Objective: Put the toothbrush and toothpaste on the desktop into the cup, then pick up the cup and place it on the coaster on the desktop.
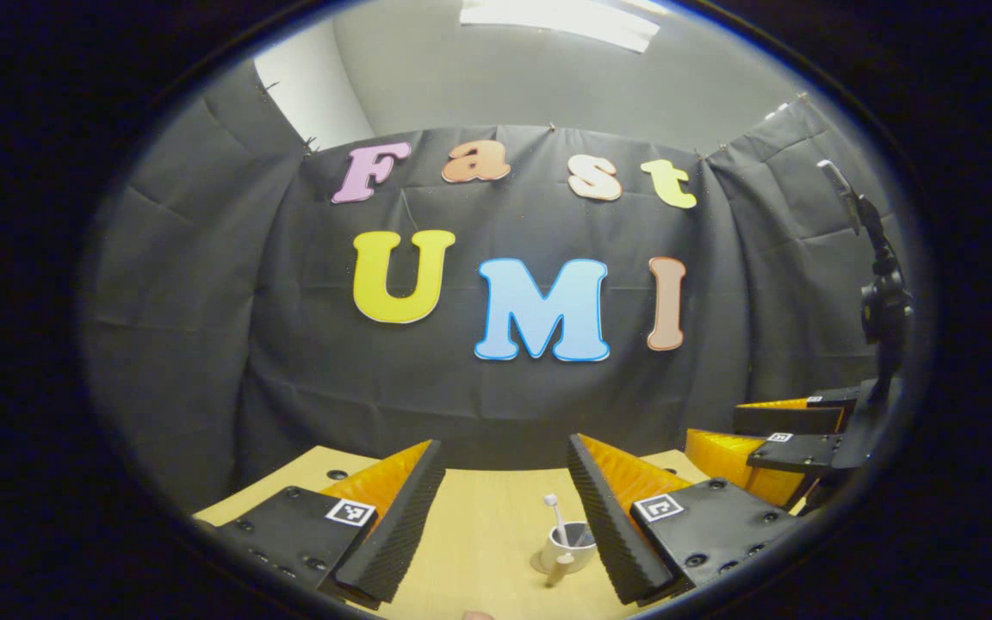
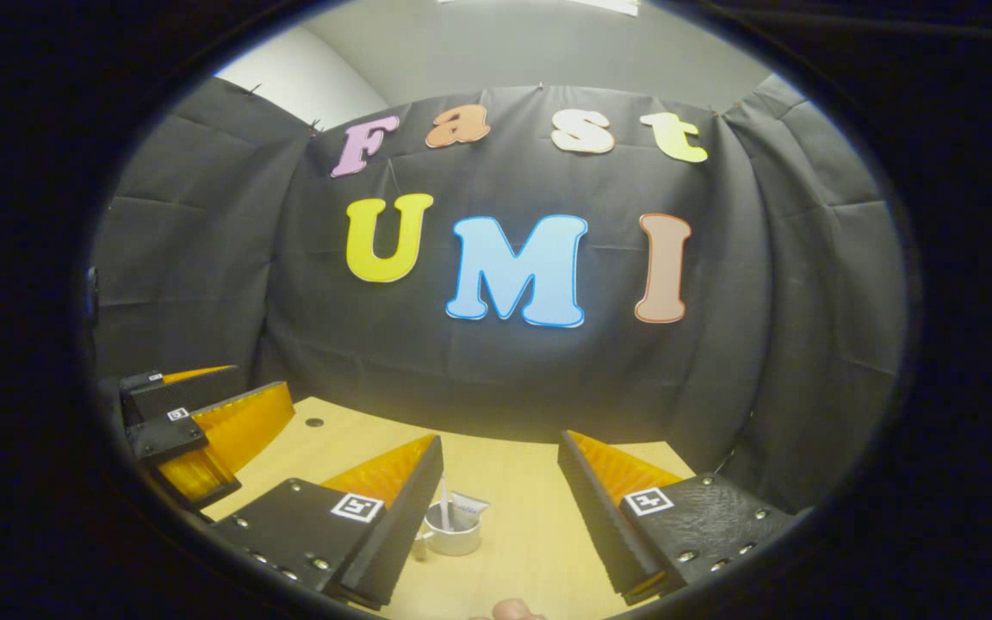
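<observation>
The black cloth wall [image 1: 496,379] closes the back of the booth, with the pale wooden surface [image 1: 487,534] running up to its foot.

Left claw [image 1: 505,525]: released, fingers spread wide above the surface, nothing between them. In the left gripper view the right claw [image 1: 784,443] appears farther off at the right edge, in front of a dark camera stand [image 1: 883,310].

Right claw [image 2: 500,517]: released, fingers likewise spread wide and empty. In the right gripper view the left claw [image 2: 195,422] appears farther off at the left edge, raised above the surface.

The cup [image 1: 569,547] stands upright on the surface, on a pale round coaster [image 1: 541,564] whose edge shows beneath it, near the right finger in the left gripper view and just beside the left finger in the right gripper view. Its handle points toward the viewer.

The toothpaste [image 2: 467,510] tube stands inside the cup, leaning on the far rim, top end up.

The toothbrush [image 1: 556,517] stands in the cup, tilted, its head rising above the rim.

A small dark hole [image 2: 314,422] marks the far left part of the surface.
</observation>
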Available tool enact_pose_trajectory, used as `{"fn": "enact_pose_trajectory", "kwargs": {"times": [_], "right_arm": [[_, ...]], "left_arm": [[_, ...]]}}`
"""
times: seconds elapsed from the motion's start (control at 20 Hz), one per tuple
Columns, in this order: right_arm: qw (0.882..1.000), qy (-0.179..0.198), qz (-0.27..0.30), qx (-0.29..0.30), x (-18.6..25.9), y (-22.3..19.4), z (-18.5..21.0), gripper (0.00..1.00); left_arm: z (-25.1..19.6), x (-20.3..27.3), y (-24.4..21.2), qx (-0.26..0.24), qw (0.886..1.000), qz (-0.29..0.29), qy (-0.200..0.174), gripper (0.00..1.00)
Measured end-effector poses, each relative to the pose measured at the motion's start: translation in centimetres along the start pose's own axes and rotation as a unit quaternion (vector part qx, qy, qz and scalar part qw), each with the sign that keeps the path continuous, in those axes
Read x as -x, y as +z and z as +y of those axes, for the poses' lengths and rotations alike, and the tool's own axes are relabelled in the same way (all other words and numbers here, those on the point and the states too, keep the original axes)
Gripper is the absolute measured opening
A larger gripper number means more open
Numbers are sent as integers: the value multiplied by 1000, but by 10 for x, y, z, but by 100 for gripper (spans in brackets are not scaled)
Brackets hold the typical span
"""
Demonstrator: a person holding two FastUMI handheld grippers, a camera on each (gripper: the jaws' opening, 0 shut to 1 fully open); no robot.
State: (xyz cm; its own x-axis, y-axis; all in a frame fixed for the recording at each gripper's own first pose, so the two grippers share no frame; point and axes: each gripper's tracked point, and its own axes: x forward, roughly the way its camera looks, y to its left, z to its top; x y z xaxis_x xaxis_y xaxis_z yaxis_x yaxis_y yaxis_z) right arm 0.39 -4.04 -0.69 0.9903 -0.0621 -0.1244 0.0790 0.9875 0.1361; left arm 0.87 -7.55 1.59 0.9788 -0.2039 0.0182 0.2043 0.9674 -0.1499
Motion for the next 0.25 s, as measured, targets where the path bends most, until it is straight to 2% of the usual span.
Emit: {"fn": "enact_pose_trajectory", "kwargs": {"times": [0.05, 0.25], "right_arm": [[1000, -3, -1, -1, 2, 1, -1, 86], [1000, -10, -3, -3, 3, 1, -1, 87]], "left_arm": [[1, 0, 1, -3, 1000, -2, -1, 93], [1, -4, -2, -2, 1000, -1, -6, 93]]}}
